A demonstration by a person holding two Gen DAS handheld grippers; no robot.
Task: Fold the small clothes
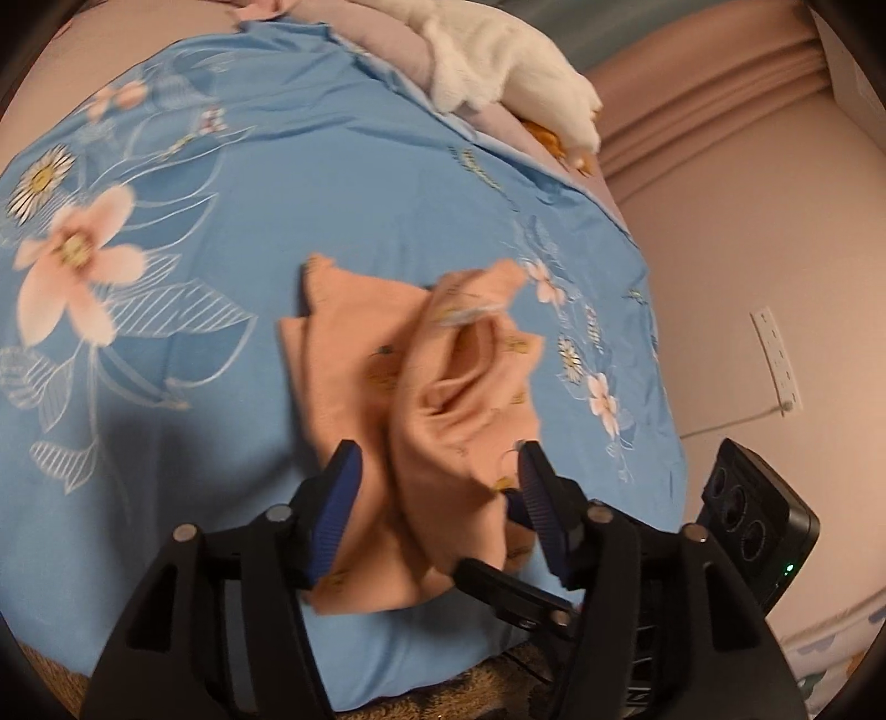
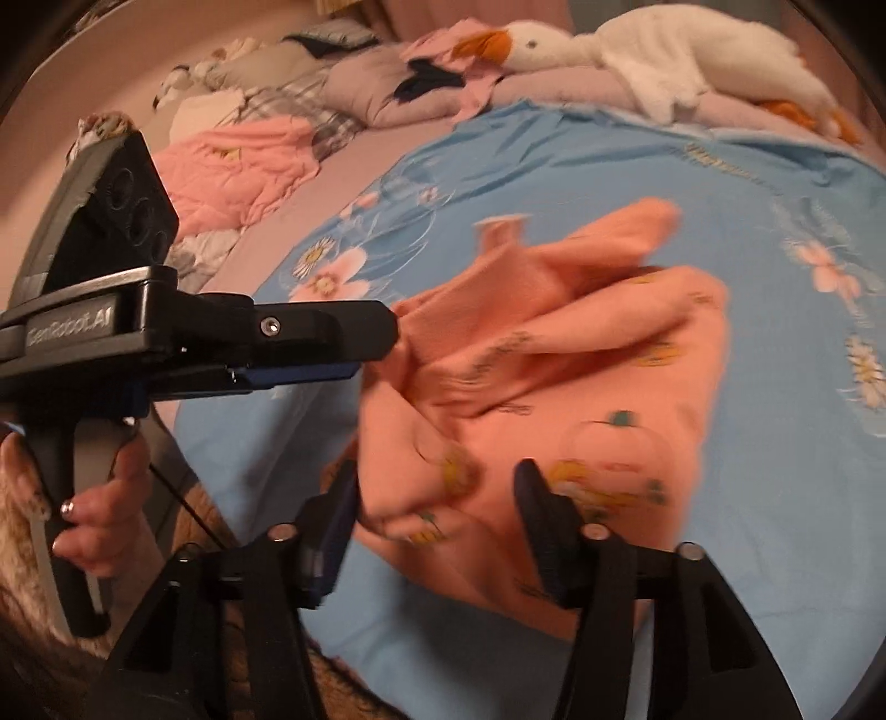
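Observation:
A small peach garment point(image 1: 437, 399) with little yellow prints lies bunched on the blue floral sheet point(image 1: 277, 183). It also shows in the right wrist view point(image 2: 581, 354). My left gripper point(image 1: 437, 471) has its jaws wide apart around the garment's near folds. In the right wrist view the left gripper point(image 2: 382, 343) comes in from the left, its tip at the garment's left edge. My right gripper point(image 2: 437, 493) is open, jaws either side of the garment's near corner. The right gripper's tip point(image 1: 515, 598) shows low in the left wrist view, under the cloth.
A white plush goose point(image 2: 664, 50) lies at the far edge of the bed. A pile of pink and grey clothes point(image 2: 249, 160) lies at the far left. A wall with a socket point(image 1: 775, 360) is to the right of the bed. The sheet point(image 2: 609, 166) covers the bed.

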